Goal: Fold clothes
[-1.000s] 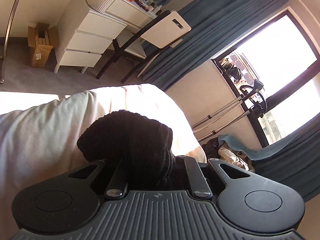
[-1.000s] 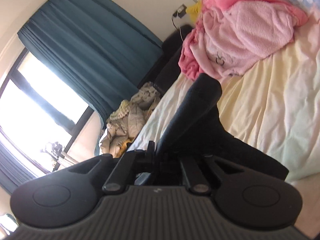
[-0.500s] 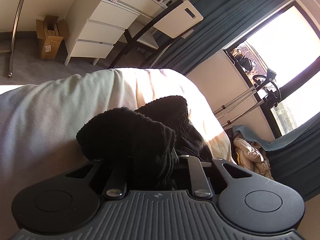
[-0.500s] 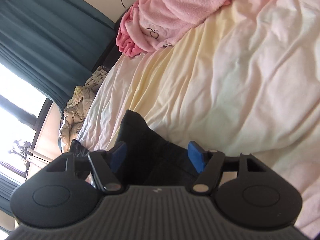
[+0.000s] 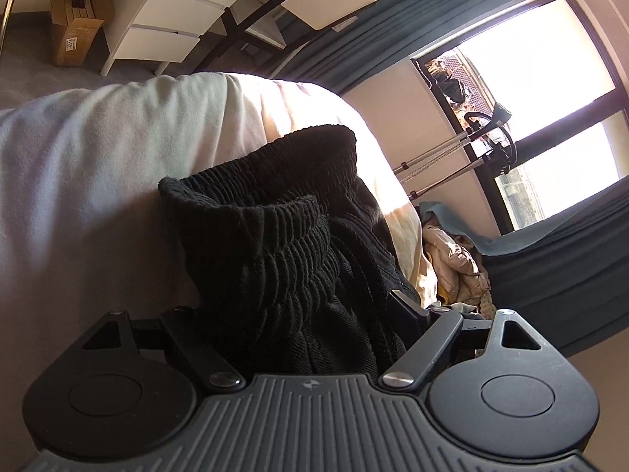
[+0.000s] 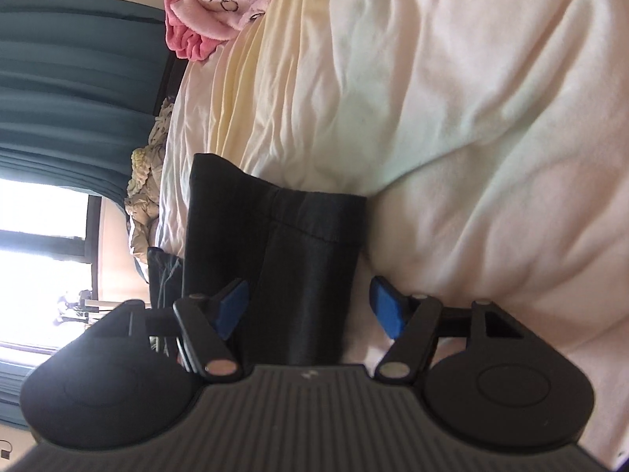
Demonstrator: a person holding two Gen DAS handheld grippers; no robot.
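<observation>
Lay lengthwise ahead between both spread, just-opened jaws: black trousers (image 5: 283,244), waistband at left gripper (image 5: 298,314), hem at right gripper (image 6: 306,306); released near the bed (image 6: 452,137) edge.

Hidden behind the cloth

My left gripper's (image 5: 298,314) fingertips are buried under the black trousers (image 5: 275,236); the cardboard box's (image 5: 76,19) label is unreadable.

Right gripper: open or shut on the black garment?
Open: right gripper has just been opening; blue pads stand clear of the black garment between them.
</observation>
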